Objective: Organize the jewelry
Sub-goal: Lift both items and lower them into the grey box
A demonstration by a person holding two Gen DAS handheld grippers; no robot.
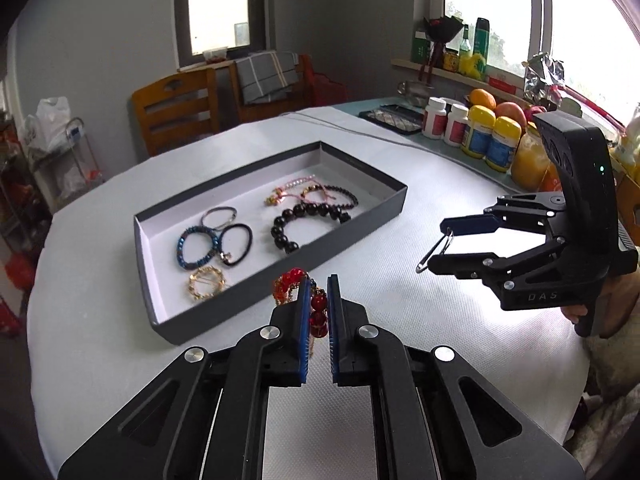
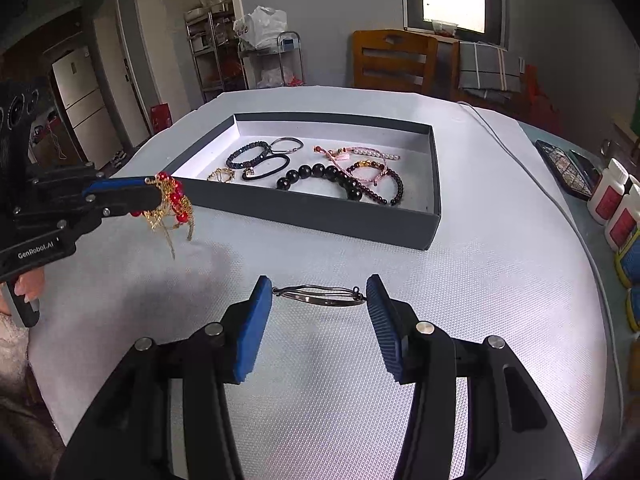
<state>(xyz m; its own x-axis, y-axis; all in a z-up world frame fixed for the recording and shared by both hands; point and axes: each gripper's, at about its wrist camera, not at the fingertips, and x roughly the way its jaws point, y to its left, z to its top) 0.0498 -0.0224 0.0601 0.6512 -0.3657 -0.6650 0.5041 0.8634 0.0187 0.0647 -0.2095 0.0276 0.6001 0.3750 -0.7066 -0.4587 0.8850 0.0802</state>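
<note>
My left gripper (image 1: 318, 284) is shut on a red bead bracelet with gold chain (image 1: 294, 286), held above the white tablecloth just in front of the grey box (image 1: 240, 304). From the right wrist view the same bracelet (image 2: 174, 204) dangles from the left gripper (image 2: 154, 192) near the box's left corner. My right gripper (image 2: 320, 294) holds a thin metal hair clip (image 2: 320, 300) end to end between its blue pads, right of the box (image 2: 312, 216). The box holds a black bead bracelet (image 1: 308, 220), hair ties (image 1: 236, 240), a blue bracelet (image 1: 192, 246), a gold ring brooch (image 1: 206, 282) and pink cord bracelets (image 1: 296, 192).
Pill bottles (image 1: 456, 124), yellow jars (image 1: 492, 140) and fruit (image 1: 510, 112) crowd the table's far right edge beside a dark case (image 1: 394, 118). A grey cable (image 2: 516, 156) runs across the cloth right of the box. Wooden chairs (image 1: 176, 108) stand behind the table.
</note>
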